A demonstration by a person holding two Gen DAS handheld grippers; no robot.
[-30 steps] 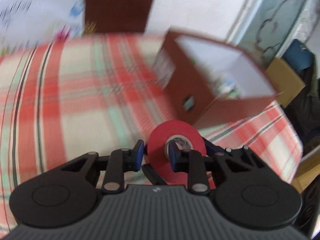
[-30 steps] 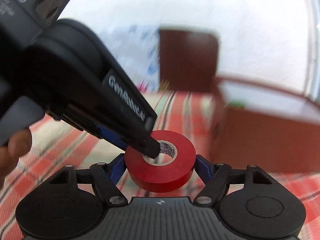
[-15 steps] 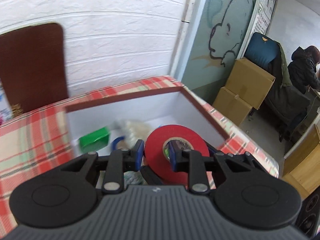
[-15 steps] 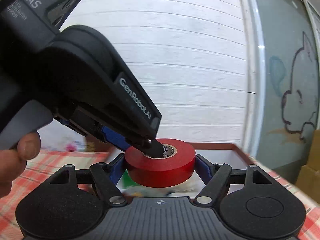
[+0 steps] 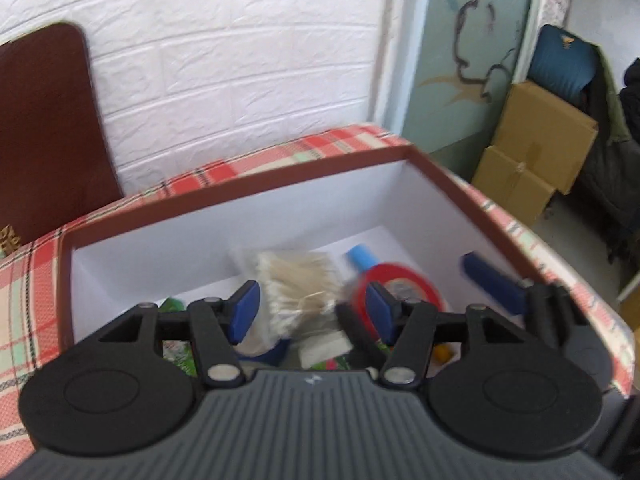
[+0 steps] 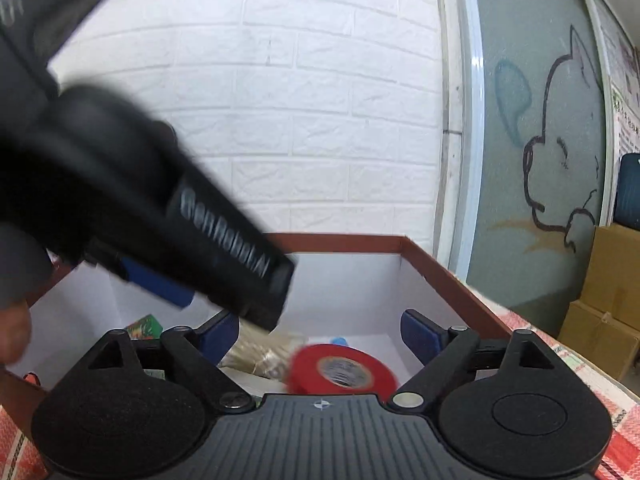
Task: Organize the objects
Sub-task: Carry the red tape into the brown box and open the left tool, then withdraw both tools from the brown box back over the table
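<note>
The red tape roll (image 5: 416, 280) lies loose inside the brown box (image 5: 240, 196) with white inner walls, blurred. It also shows in the right wrist view (image 6: 344, 372), below my fingers. My left gripper (image 5: 312, 312) is open and empty above the box. My right gripper (image 6: 320, 332) is open and empty above the box (image 6: 440, 268). The left gripper's body (image 6: 160, 200) crosses the right wrist view from the upper left, blurred.
The box holds a bundle of pale sticks (image 5: 296, 280), a light blue cylinder (image 5: 360, 258), green packets (image 6: 144, 326) and other small items. It stands on a red plaid cloth (image 5: 36, 280). A white brick wall is behind. Cardboard boxes (image 5: 536, 152) stand at right.
Both grippers have opened and let go of the red tape roll, which has dropped into the box. The left gripper has shifted away from the roll.
</note>
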